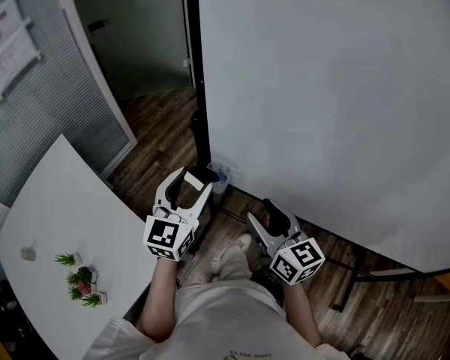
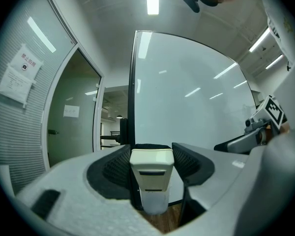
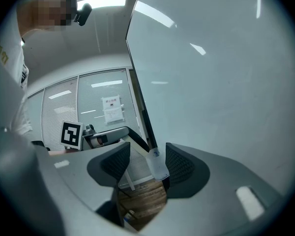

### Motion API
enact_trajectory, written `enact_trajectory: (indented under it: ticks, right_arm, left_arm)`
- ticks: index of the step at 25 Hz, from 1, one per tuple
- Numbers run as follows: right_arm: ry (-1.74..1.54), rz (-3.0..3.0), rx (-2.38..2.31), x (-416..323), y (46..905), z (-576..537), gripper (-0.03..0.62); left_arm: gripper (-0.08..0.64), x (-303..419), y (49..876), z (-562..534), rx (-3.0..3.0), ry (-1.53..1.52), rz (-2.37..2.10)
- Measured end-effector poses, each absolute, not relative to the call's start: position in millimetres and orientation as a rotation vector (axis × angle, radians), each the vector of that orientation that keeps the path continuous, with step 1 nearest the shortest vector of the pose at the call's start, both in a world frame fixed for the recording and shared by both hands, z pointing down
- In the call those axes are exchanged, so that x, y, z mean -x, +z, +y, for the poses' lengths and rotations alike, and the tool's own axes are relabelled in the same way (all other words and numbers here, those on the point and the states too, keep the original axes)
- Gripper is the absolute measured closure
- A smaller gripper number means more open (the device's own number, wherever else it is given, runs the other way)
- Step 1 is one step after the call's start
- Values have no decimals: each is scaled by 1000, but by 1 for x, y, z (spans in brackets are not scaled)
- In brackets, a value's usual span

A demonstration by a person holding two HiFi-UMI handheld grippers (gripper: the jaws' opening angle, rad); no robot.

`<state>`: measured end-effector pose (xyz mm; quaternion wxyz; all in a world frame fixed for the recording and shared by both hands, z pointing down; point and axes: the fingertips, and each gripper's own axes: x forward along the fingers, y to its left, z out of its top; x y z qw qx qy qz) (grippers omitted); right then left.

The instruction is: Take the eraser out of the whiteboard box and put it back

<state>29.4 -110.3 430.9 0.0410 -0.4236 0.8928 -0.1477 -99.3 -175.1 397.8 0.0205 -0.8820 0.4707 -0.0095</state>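
My left gripper (image 1: 187, 187) is shut on a cream eraser (image 1: 194, 178), with both pads against its sides. In the left gripper view the eraser (image 2: 151, 167) stands upright between the jaws, and the pale translucent whiteboard box (image 2: 153, 204) shows just beneath it. The box (image 1: 220, 177) hangs at the whiteboard's lower left corner, right beside the held eraser. My right gripper (image 1: 268, 211) hovers open to the right and holds nothing. Through its jaws (image 3: 145, 163) I see the box (image 3: 158, 166) and the left gripper's finger (image 3: 113, 133) some way ahead.
The big whiteboard (image 1: 337, 103) on its black stand fills the right. A white table (image 1: 67, 231) with small potted plants (image 1: 81, 280) lies to the left. A glass door (image 1: 139, 36) and blinds stand behind. The person's legs and shoe (image 1: 229, 253) are over the wooden floor.
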Motion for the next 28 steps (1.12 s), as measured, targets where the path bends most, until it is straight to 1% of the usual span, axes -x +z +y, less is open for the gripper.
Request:
enact_trajectory:
  ticks: [28]
  right_arm:
    - [-492,2726,1319,-39,441,-126,364]
  left_arm:
    - [296,86,410,-189,2793,-63,1425]
